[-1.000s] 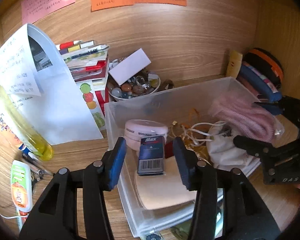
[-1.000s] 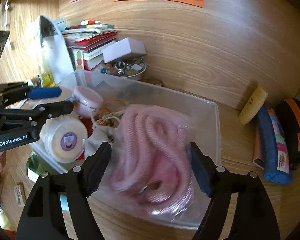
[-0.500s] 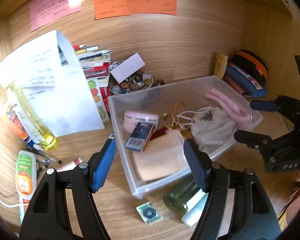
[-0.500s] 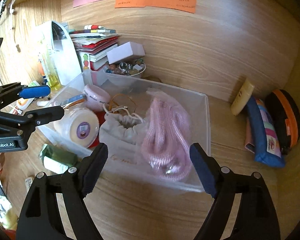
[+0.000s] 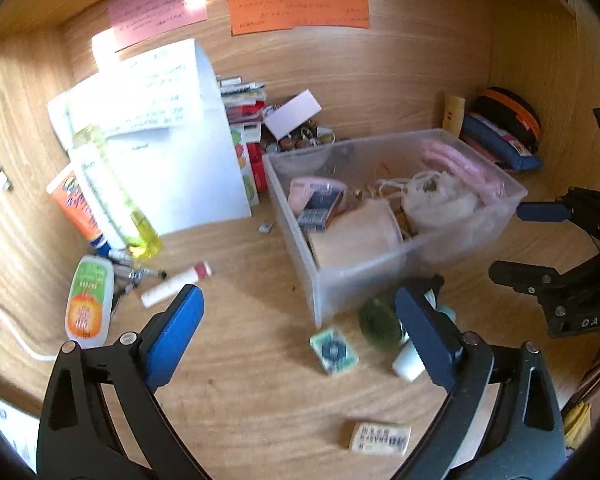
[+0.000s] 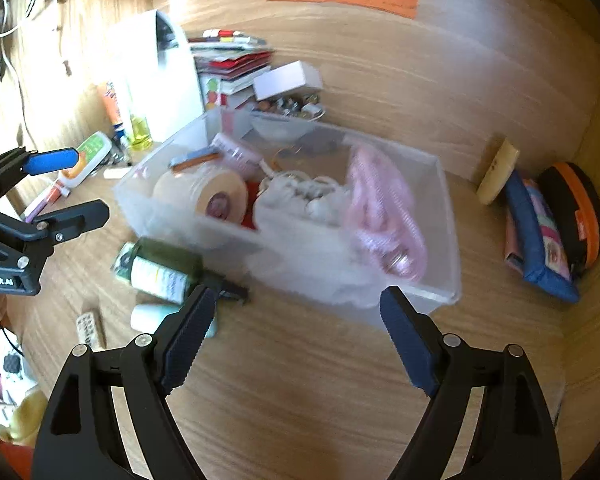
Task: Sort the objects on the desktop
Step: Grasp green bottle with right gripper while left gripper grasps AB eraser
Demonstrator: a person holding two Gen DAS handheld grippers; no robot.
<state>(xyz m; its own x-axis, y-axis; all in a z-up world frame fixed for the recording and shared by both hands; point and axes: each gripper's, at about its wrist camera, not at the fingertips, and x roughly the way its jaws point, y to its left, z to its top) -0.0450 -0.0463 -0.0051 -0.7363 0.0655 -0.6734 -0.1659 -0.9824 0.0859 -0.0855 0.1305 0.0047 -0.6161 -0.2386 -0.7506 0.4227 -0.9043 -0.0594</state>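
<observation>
Clear bin [image 6: 446, 216] lies ahead of the empty, wide-spread right gripper [image 6: 294, 324].

Translucent plastic bin [image 5: 384, 276], wood-grain desk [image 5: 260, 360]

"DAS" on right claw [image 5: 540, 240]; "nRobot.AI" on left claw [image 6: 66, 184].

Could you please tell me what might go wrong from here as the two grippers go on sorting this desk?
1. The green bottle lies on its side against the clear bin; a nudge could roll it.
2. The bin is already crowded with a tape roll, a drawstring pouch and pink cord, so additions may spill out.
3. Both views are motion-blurred, so small items like the eraser may be misjudged.
</observation>
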